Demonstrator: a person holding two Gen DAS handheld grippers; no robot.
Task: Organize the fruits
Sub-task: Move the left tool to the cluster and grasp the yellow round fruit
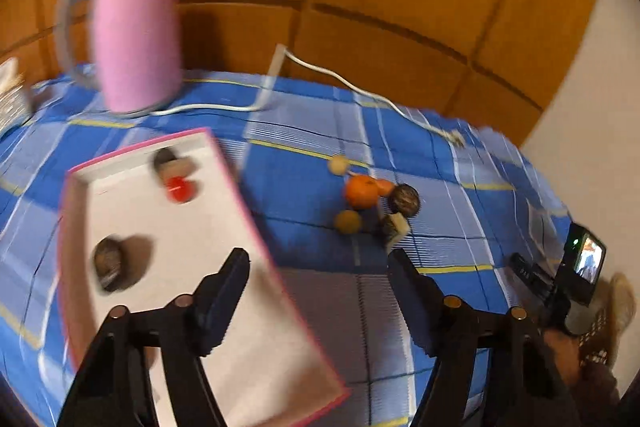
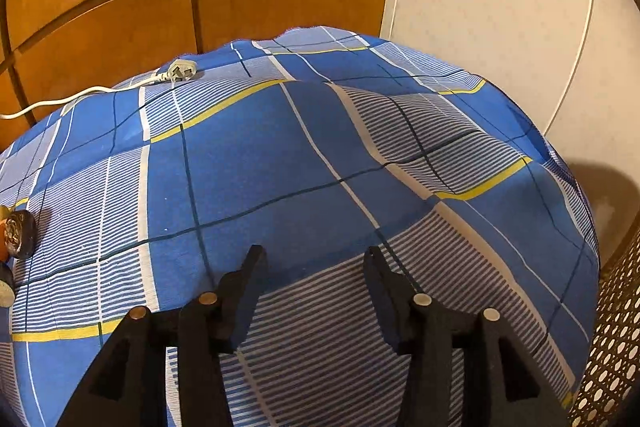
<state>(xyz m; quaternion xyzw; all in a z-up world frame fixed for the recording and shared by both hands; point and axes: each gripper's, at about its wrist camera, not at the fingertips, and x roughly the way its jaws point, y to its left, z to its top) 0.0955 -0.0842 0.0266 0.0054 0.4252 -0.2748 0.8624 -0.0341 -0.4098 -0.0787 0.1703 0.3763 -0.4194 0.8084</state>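
Observation:
In the left wrist view a white tray with a pink rim (image 1: pixel 240 203) lies on the blue checked cloth. It holds a red fruit (image 1: pixel 181 189), a dark fruit (image 1: pixel 166 159) behind it and a brown fruit (image 1: pixel 109 263) nearer me. To its right on the cloth lie an orange (image 1: pixel 361 191), a dark round fruit (image 1: pixel 405 201), a yellow-brown fruit (image 1: pixel 349 221), a pale ball (image 1: pixel 338 164) and a cut piece (image 1: pixel 394 227). My left gripper (image 1: pixel 318 263) is open and empty, above the tray's right edge. My right gripper (image 2: pixel 316 259) is open and empty over bare cloth; a dark fruit (image 2: pixel 18 233) shows at its far left.
A pink kettle (image 1: pixel 136 39) stands at the back left with a white cord (image 1: pixel 360 91) and plug (image 2: pixel 182 71) lying across the cloth. Wooden panels rise behind the table. The other hand-held gripper with its camera (image 1: pixel 576 267) is at the right. A woven chair (image 2: pixel 616 327) stands by the table's right edge.

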